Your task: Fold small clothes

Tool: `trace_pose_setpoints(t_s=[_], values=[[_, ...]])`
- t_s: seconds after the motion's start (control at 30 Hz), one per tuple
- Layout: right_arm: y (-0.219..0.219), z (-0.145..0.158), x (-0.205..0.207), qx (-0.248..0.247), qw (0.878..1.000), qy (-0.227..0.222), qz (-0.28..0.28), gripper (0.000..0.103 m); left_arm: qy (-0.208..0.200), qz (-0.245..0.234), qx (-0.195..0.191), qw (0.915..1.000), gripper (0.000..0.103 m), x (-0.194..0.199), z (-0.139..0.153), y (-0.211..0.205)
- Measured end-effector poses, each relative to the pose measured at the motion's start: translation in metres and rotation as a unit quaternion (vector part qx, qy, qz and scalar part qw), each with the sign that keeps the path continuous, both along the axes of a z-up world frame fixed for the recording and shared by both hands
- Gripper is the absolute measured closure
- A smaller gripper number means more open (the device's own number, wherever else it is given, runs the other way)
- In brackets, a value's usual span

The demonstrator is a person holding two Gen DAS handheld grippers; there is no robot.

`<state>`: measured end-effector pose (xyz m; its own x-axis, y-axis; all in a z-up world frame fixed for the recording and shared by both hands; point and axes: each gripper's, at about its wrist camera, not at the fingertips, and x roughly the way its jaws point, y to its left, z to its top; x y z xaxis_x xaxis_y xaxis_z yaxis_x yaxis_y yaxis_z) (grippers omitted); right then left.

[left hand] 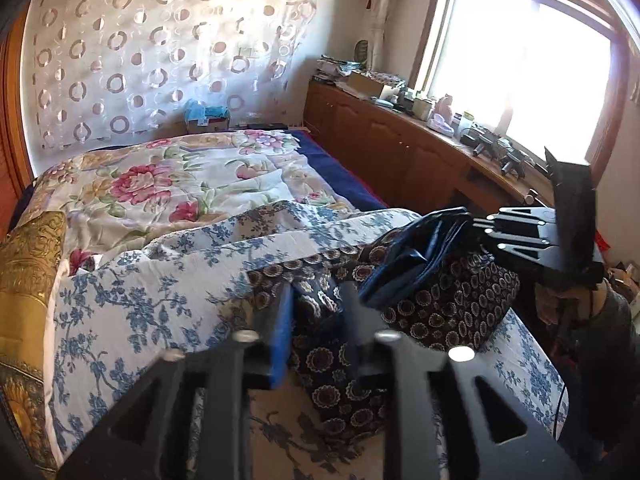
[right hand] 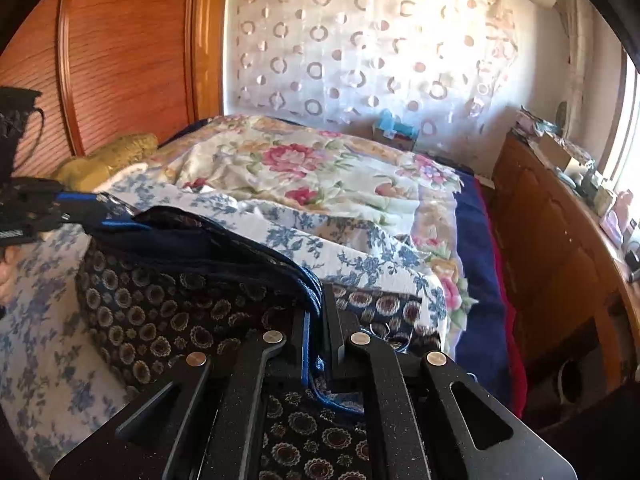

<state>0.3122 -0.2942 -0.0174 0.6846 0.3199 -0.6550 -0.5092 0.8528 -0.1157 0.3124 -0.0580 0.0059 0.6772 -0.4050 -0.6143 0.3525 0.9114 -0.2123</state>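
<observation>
A: Garment (left hand: 440,304), dark floral print, lies on the blue-flowered sheet (left hand: 132,300) at the near end of the bed. In the left wrist view we see our left gripper (left hand: 316,332) with jaws apart; cloth runs between the fingers, pads don't look pressed on it. Released, we judge.

B: And the right gripper (left hand: 472,228)?

A: Same view, far right, pinching the blue-trimmed edge.

B: Right wrist view agrees. Right gripper (right hand: 320,336) clamped on the garment (right hand: 160,312) hem, jaws together on the cloth. The folded edge runs from it up-left to the left gripper (right hand: 80,204).

A: So the long axis lies between our two hands. Right hand alone holds, and it leads the next fold.
</observation>
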Motion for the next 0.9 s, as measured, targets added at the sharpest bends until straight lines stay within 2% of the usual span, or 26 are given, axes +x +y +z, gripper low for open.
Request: trace_pose_setpoints(t_s=[0.1,0.27,0.3,0.33,0.37,0.4,0.43,0.63,0.77,0.9], values=[[0.001,-0.011,0.014,-0.008,1.000,0.014,0.001,0.101,-0.004,0.003,-0.001,1.0000,0.066,0.004,-0.001,0.005],[0.003,-0.022,0.033,-0.010,1.000,0.025,-0.007,0.100,0.035,-0.003,0.010,0.9993,0.066,0.023,-0.025,0.004],[0.002,-0.022,0.037,-0.009,1.000,0.024,-0.013,0.093,0.046,-0.003,0.012,0.9989,0.066,0.028,-0.033,0.004],[0.001,-0.021,0.041,-0.014,0.999,0.017,-0.026,0.077,0.056,0.000,0.015,0.9983,0.066,0.033,-0.038,0.003],[0.000,-0.019,0.043,-0.020,0.999,0.009,-0.041,0.065,0.065,0.004,0.018,0.9977,0.066,0.039,-0.044,0.003],[-0.003,-0.015,0.045,-0.023,0.998,-0.002,-0.060,0.046,0.072,0.005,0.020,0.9972,0.066,0.045,-0.050,0.002],[-0.006,-0.012,0.045,-0.020,0.997,-0.010,-0.071,0.040,0.076,0.006,0.022,0.9969,0.066,0.048,-0.052,0.001],[-0.032,0.003,0.030,-0.005,0.996,-0.018,-0.093,0.036,0.096,0.011,0.027,0.9949,0.066,0.067,-0.068,0.000],[-0.050,-0.005,0.017,0.004,0.995,0.005,-0.102,0.032,0.111,0.009,0.027,0.9934,0.066,0.074,-0.078,-0.003],[-0.062,-0.018,0.013,0.006,0.993,0.024,-0.114,0.031,0.102,0.006,0.036,0.9941,0.064,0.079,-0.079,-0.009]])
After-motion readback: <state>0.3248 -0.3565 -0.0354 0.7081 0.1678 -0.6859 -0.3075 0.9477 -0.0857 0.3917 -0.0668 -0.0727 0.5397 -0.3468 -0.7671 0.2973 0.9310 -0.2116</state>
